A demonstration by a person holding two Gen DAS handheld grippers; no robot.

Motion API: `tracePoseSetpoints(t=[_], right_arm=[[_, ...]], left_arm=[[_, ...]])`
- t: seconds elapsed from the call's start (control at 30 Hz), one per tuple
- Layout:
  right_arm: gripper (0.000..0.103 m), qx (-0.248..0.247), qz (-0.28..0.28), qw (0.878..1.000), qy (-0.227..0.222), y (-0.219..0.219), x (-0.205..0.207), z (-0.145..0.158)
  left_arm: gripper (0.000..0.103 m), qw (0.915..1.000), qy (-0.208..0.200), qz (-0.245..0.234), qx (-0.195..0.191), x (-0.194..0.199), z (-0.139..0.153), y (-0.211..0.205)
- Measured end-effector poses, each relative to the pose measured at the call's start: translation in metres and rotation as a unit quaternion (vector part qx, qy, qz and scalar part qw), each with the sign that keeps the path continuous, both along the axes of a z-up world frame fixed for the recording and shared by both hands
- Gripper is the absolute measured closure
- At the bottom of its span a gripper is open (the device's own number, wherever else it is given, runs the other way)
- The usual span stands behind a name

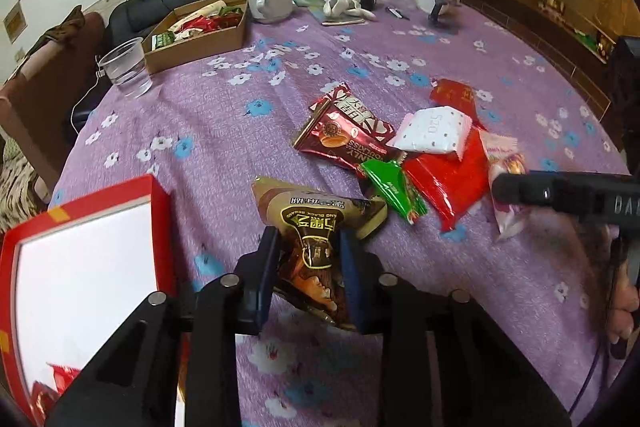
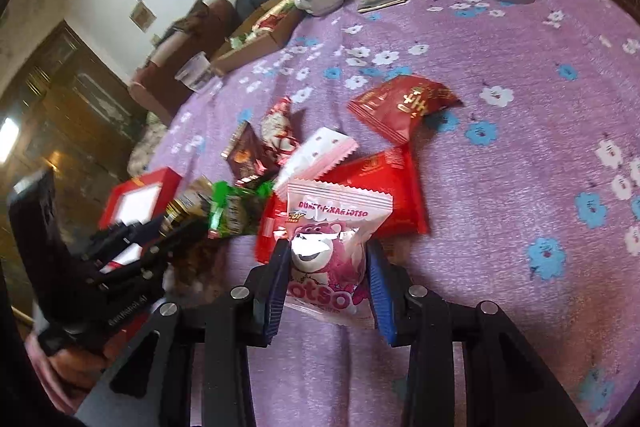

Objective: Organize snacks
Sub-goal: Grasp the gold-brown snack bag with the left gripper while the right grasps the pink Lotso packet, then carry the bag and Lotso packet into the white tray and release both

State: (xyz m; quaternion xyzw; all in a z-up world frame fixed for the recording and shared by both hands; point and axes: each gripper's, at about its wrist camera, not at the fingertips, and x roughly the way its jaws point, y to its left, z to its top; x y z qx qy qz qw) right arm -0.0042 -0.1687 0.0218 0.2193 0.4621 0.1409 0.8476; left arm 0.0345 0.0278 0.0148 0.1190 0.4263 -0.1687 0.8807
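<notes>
- Snacks lie in a loose heap on the purple flowered tablecloth (image 1: 208, 131), right of the red-rimmed box (image 1: 160, 219) at the near left.
- Left gripper (image 1: 308, 251) is clamped on the brown-gold packet (image 1: 316, 223), pinching it across its middle; the packet's far end looks to rest on the cloth.
- Right gripper (image 2: 326, 263) has its jaws set on either side of the pink Lotso packet (image 2: 332, 227), touching or nearly so; I judge it gripped, though the pouch is puffy and barely squeezed.
- Pink packet overlaps the red packet (image 2: 384, 187) beneath it, with the green packet (image 2: 236, 207) just beside on the left.
- To do this well: lift the brown-gold one straight up before swinging left to the box, so it does not drag.
- Firm the right grip before raising; a slippery, air-filled pouch could slide out.
- Farther off, a cardboard tray (image 1: 200, 39) of snacks sits at the far left beside a white mug (image 1: 270, 3).
</notes>
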Motion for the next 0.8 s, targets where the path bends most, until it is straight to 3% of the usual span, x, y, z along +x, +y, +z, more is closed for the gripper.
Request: tracePoseSetpoints(t=[0.17, 0.23, 0.37, 0.47, 0.5, 0.53, 0.6, 0.73, 0.77, 0.8], right_arm=[[0.065, 0.034, -0.006, 0.999, 0.000, -0.006, 0.002, 0.000], [0.065, 0.037, -0.008, 0.999, 0.001, -0.007, 0.002, 0.000], [0.065, 0.039, -0.008, 0.999, -0.003, -0.007, 0.001, 0.003], [0.065, 0.039, -0.011, 0.999, 0.003, -0.008, 0.002, 0.001], [0.065, 0.039, -0.013, 0.999, 0.003, -0.009, 0.002, 0.001], [0.065, 0.041, -0.016, 0.999, 0.003, -0.010, 0.001, 0.001], [0.065, 0.042, -0.017, 0.999, 0.002, -0.011, 0.001, 0.001], [0.065, 0.039, -0.018, 0.999, 0.003, -0.010, 0.001, 0.002], [0.065, 0.038, -0.018, 0.999, 0.002, -0.010, 0.001, 0.002], [0.065, 0.038, -0.019, 0.999, 0.002, -0.010, 0.000, 0.001]], left_arm=[[0.081, 0.9998, 0.001, 0.004, -0.018, -0.013, 0.001, 0.006], [0.093, 0.9995, 0.001, 0.003, -0.031, -0.020, 0.006, 0.009], [0.093, 0.9997, 0.001, -0.006, -0.023, -0.031, 0.007, 0.010], [0.085, 0.9999, -0.003, 0.011, -0.010, -0.028, 0.004, 0.008], [0.073, 0.9999, 0.004, 0.013, -0.008, -0.026, 0.002, 0.007], [0.053, 0.9999, 0.008, 0.013, -0.005, -0.026, 0.000, 0.006], [0.031, 0.9998, 0.006, 0.014, 0.011, -0.027, -0.004, 0.003], [0.028, 0.9997, 0.004, 0.017, 0.017, -0.019, -0.013, 0.000], [0.029, 0.9996, 0.013, 0.022, 0.010, -0.015, -0.017, 0.001], [0.039, 0.9995, 0.023, 0.021, 0.000, -0.013, -0.021, 0.002]])
